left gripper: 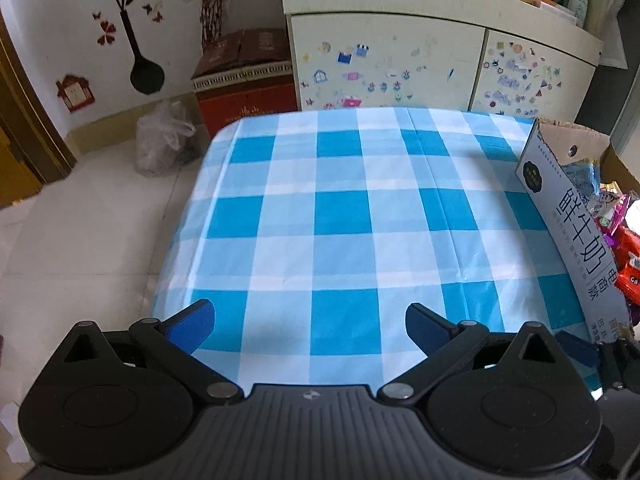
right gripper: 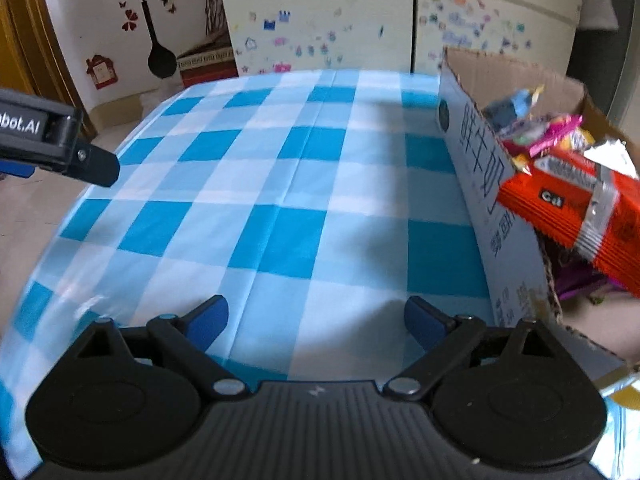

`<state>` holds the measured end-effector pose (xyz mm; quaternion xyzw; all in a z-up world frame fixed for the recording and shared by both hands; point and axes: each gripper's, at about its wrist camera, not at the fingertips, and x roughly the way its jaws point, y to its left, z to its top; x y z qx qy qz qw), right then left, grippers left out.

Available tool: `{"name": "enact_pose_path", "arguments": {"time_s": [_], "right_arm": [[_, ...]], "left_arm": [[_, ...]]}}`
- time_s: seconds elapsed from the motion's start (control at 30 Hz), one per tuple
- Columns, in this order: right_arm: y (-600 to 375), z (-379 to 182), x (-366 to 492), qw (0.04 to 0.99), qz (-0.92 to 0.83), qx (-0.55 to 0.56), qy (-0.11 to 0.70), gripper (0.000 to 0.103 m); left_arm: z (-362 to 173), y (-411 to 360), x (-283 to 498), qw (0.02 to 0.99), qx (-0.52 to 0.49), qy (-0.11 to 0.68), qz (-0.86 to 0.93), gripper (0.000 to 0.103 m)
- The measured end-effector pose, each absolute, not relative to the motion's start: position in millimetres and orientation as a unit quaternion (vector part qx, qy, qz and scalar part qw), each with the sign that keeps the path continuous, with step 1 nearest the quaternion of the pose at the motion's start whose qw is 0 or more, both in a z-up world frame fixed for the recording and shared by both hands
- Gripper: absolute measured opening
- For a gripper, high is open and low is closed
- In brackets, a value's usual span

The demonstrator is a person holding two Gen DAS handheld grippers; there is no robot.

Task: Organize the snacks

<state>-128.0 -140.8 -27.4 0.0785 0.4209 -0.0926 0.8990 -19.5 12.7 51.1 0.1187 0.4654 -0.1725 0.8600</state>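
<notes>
Both grippers are empty right now. The left gripper [left gripper: 310,326] has its jaws spread wide over the blue checked cloth on the worktop [left gripper: 340,216], and the right gripper [right gripper: 316,322] is spread just as wide, nothing between the fingers on either one.

All the snacks sit in the cardboard box [right gripper: 476,168] at the right edge of the worktop: an orange packet [right gripper: 576,208] lying on top of the pile near the box's near wall, a pink wrapper [right gripper: 552,132] and a bluish one [right gripper: 512,108] further back (the rest is too jumbled to make out).

My worry is the orange packet. It's slick foil and tilted, so a grab at one corner could let it slide out or drag neighbours over the rim. The tall box wall is also in the way: a low approach from the cloth side would probably shove the box instead of reaching in.
</notes>
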Motion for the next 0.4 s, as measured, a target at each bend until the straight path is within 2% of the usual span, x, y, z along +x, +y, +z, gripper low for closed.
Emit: {"name": "enact_pose_path", "arguments": {"time_s": [0.1,0.4], "right_arm": [[-134,-35,-124,0.907,-0.1,0.058,0.405,0.103],[-128,-45,-108,0.923,-0.156,0.063,0.346,0.103]], "left_arm": [[51,14,-19,0.859,0.107,0.47,-0.173,0.103],[55,13,-21,0.859,0.097,0.47,-0.179,0.103]]}}
